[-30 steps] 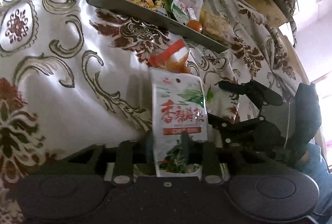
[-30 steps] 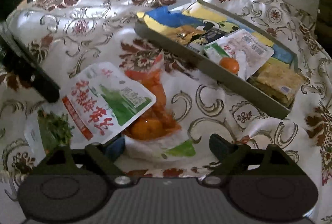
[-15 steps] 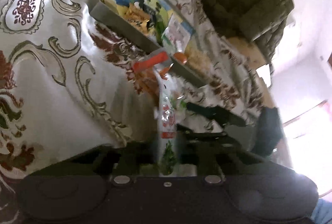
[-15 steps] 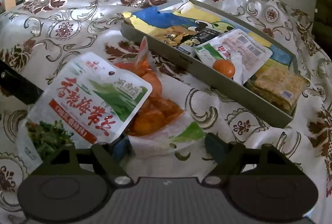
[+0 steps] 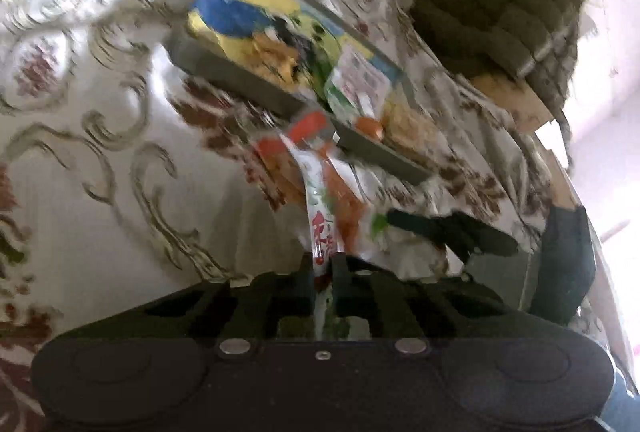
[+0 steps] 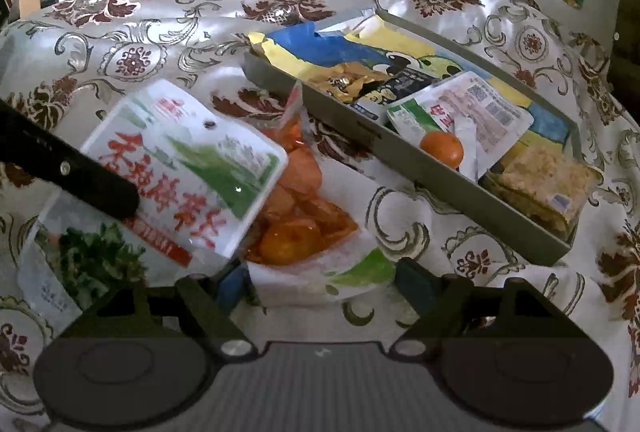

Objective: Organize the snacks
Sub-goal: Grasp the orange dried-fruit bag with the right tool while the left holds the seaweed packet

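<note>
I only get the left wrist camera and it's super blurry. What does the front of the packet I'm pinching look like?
Observer: The right wrist view shows the seaweed packet face-on: white, with big red characters, a green picture and chopped greens at the bottom.
Child: What's my other gripper doing?
Observer: The right gripper is open. Its fingers have just been closing a bit, with the near edge of the orange snack bag between them on the tablecloth.

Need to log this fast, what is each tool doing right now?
Left tool: closed on the white and green seaweed snack packet.
Right tool: open, straddling the clear bag of orange snacks, not gripping.
</note>
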The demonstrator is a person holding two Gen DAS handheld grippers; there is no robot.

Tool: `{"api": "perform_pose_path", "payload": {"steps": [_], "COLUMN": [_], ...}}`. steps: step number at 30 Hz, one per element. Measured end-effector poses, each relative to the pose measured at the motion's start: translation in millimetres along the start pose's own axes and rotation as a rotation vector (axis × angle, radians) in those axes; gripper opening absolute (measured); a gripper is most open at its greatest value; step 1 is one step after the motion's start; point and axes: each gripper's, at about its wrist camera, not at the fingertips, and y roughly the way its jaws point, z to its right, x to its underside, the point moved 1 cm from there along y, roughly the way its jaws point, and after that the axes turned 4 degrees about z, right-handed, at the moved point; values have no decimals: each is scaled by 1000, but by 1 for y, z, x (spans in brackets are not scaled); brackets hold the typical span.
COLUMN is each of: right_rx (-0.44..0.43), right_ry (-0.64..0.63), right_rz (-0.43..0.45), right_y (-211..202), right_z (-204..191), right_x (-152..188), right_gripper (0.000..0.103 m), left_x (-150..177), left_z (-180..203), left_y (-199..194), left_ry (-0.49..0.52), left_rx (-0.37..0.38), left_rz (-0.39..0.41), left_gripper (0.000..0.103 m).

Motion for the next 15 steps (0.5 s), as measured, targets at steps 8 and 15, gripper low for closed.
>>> {"api": "perform_pose_path", "payload": {"steps": [8,15], "right_rx": [-53,-108], "right_ry": [9,103], "right_rz": [84,90], "right_y": [3,21], "right_z": [-2,-2], "right_x": [-12,-14], "right_gripper": [85,85], "left_x": [-12,-10], "left_z": [0,31], "left_y": [-15,-8], "left_ry": [-52,77], "left_rx": [-227,-350], "left_rz": [68,83], "left_gripper": [6,6]}}
